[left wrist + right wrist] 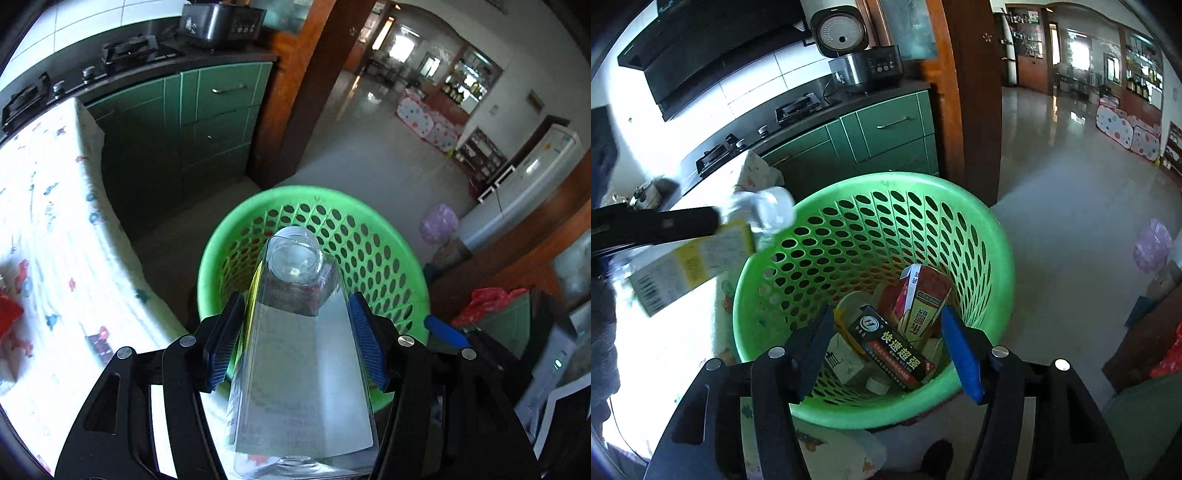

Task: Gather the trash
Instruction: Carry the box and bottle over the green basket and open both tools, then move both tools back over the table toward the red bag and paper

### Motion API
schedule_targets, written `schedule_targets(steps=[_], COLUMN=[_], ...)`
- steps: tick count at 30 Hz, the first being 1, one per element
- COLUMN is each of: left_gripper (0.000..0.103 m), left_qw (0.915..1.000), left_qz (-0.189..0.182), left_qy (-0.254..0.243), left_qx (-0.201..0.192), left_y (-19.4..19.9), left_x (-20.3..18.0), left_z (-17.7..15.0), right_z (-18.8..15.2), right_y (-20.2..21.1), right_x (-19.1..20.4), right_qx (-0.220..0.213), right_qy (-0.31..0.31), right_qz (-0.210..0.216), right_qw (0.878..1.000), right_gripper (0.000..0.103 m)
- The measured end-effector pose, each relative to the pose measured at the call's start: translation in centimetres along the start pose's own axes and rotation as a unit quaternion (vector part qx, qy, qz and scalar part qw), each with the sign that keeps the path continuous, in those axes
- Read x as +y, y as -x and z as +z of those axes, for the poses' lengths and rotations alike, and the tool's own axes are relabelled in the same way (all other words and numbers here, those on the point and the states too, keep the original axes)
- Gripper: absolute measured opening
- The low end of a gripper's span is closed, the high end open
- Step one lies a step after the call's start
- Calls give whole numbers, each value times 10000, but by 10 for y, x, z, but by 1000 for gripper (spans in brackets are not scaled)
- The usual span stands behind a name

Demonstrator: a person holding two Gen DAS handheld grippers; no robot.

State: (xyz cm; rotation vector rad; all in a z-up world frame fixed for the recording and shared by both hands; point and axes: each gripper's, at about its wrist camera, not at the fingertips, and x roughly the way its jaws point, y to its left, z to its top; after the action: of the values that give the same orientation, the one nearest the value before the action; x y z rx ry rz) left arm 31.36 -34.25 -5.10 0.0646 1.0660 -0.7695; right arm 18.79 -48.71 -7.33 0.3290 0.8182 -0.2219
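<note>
Kitchen floor: green basket (979,221) holds cartons (890,343).

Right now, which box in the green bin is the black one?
The long black box, lying slanted beside the red carton, which stands taller.

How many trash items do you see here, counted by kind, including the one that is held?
Clear plastic bottle, held in the left gripper: 1
Cartons or boxes in the green basket, red, black, white: 3
Small round white lid-like item: 1
Total: 5; more may be hidden underneath.
</note>
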Motion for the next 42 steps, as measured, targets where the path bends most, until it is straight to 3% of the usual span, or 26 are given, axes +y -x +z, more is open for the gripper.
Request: schedule_targets(steps=[9,11,13,25,42], left_gripper=[59,66,66,66,75], left_qw=[9997,9997,9998,9983,9865], left_qz=[110,97,100,373,1320], left_qy=[-203,-193,-186,-31,472], left_qx=[70,81,37,-454,-844], left_y=[-28,-27,-22,49,129], left_x=[-13,-13,-11,19,94], left_z=[3,0,-2,-35,-94], right_z=[-7,-8,-9,-10,-12], right_y=[3,4,6,27,36], right_x=[-7,-8,-9,20,115], right_qx=[-14,-15,-20,-180,-206], right_qy=[-123,-168,-195,-47,632], right_qz=[44,56,43,175,680], right_qw=[9999,9998,9998,9997,9955], right_gripper=[62,62,62,65,77])
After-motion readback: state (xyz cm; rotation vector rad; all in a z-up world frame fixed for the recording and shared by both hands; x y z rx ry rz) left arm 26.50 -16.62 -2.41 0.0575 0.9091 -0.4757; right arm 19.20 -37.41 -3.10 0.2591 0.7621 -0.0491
